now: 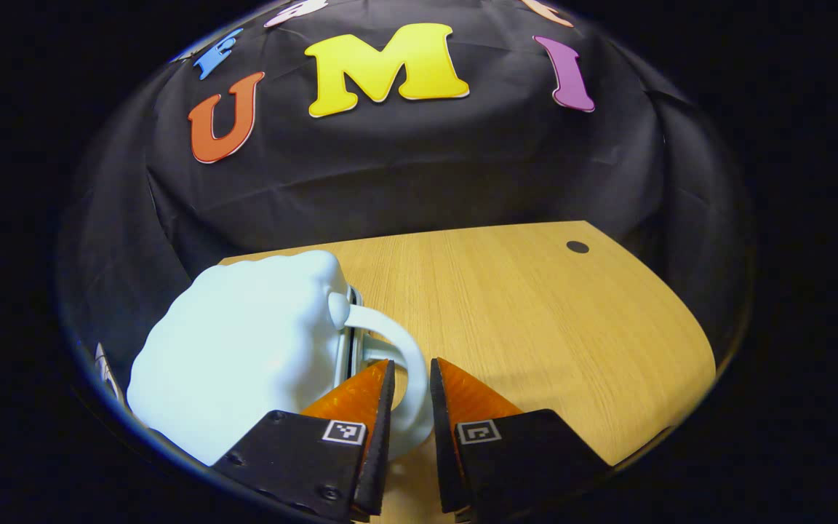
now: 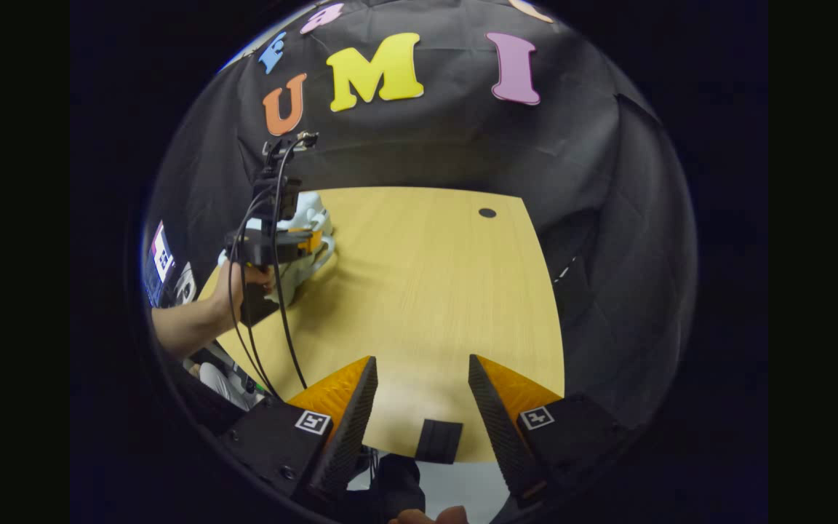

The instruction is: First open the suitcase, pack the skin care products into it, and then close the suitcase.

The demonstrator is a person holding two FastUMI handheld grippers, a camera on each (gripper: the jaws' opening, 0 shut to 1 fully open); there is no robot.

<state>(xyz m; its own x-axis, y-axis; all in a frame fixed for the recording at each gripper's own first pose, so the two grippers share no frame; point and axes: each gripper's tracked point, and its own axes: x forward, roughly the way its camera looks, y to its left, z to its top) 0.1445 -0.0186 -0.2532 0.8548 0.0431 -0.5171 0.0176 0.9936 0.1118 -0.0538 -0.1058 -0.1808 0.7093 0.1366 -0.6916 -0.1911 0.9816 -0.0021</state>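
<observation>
Left gripper point(image 1: 412, 371) closing around the suitcase handle point(image 1: 397, 349); right gripper point(image 2: 419, 367) idling over the table point(image 1: 535, 313).

Item: pale, bumpy-shelled suitcase point(image 1: 244, 349), lying at the table's left edge in the left gripper view, its loop handle facing toward the middle of the wooden top. The left gripper's fingers are sitting one on each side of the handle's curve, jaws drawn narrow with the handle passing between them; whether both are pressing on it cannot be told. In the right gripper view, a person's hand point(image 2: 244, 280) is holding that same gripper against the suitcase point(image 2: 310, 218) at the far left of the table, cables point(image 2: 281, 313) trailing down from it. The right gripper's jaws are standing spread apart, holding nothing, over bare wood near the table's front edge, well apart from the suitcase.
</observation>
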